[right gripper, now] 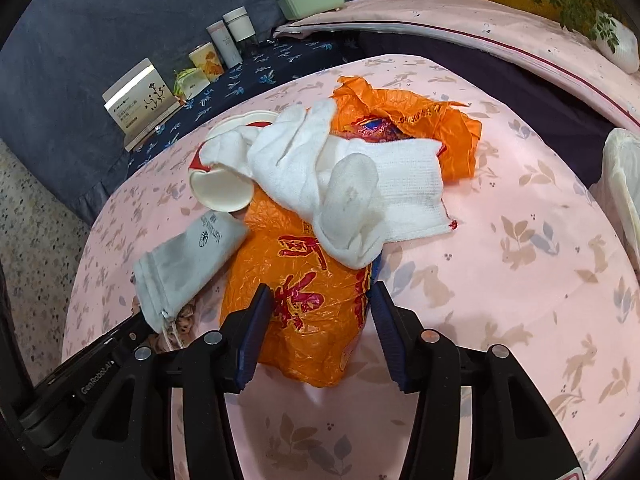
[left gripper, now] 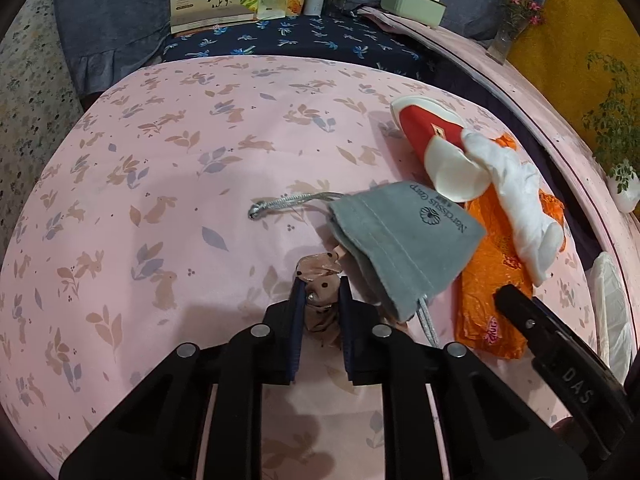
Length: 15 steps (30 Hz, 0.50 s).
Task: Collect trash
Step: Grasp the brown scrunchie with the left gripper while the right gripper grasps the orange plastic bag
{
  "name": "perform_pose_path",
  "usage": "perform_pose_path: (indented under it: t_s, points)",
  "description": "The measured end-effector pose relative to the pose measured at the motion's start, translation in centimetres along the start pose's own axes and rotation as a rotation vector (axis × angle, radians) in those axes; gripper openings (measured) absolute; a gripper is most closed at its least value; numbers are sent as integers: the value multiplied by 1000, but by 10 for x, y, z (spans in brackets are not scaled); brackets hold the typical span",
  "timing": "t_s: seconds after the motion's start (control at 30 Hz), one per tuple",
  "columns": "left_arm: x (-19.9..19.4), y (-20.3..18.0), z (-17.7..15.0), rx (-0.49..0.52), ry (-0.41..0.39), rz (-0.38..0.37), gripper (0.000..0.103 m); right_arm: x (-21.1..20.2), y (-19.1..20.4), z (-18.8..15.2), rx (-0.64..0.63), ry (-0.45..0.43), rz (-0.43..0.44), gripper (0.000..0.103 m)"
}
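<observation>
Two hand-held grippers: left (left gripper: 320, 296) pinches dotted fabric scrap (left gripper: 320, 270); right (right gripper: 320, 308) straddles orange bag (right gripper: 308, 300).

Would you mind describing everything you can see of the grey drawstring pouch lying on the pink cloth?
The grey pouch looks like soft felt or velvet, flat and seemingly empty, with a printed flower logo and lettering on its face. A silvery cord trails from it across the pink cloth; more cord hangs at its puckered mouth. It lies slanted, one edge overlapping the orange plastic bag, its mouth end over the dotted fabric scrap that the left claw grips. The right claw does not touch it.
</observation>
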<state>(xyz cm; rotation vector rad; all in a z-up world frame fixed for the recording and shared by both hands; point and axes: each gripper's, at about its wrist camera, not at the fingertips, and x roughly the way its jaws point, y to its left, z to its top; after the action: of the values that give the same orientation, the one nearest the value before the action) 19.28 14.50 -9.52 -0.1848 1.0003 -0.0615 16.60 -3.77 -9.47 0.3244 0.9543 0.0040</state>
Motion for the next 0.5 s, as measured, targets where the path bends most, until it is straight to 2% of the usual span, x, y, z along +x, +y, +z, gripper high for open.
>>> perform_pose_path:
  t_s: [0.13, 0.23, 0.37, 0.5]
  points:
    - [-5, -5, -5, -9, 14, -50, 12, -2, 2, -5, -16, -4, -2, 48]
    - [-10, -11, -9, 2, 13, -59, 12, -4, 4, -9, -33, 1, -6, 32]
    - [-18, -17, -14, 11, 8, -69, 11, -11, 5, -16, -54, 0, -4, 17]
    - [-28, -22, -18, 14, -1, -77, 11, -27, 3, -18, -59, -18, 17, 11]
